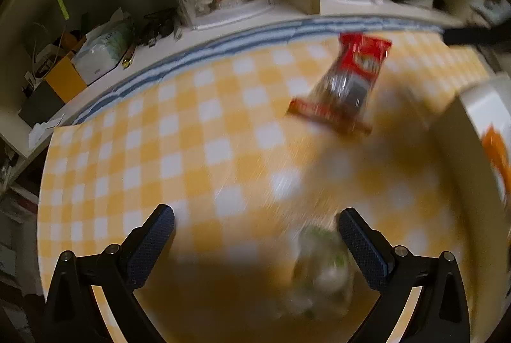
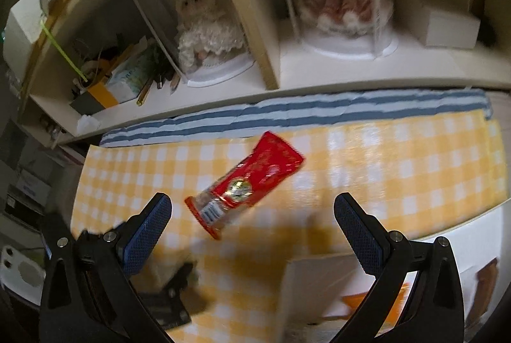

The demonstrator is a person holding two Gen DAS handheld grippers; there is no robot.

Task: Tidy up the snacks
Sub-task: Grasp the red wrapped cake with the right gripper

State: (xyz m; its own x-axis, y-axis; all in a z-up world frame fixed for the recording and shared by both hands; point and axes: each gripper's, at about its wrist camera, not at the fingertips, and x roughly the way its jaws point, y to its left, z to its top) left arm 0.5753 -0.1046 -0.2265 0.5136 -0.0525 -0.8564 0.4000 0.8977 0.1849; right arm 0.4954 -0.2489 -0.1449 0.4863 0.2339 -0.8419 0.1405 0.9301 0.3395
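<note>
Lying on checked cloth: red snack pkt; both hand-held grippers, L & R, spread apart, empty.

This is a lived-in home room. The worktop wears a yellow-and-white checked cloth with a blue-striped towel along its back edge. Behind it a cream shelf unit keeps two dressed dolls in clear display cases and a cluttered cubby of pencils, papers and small boxes.
</note>
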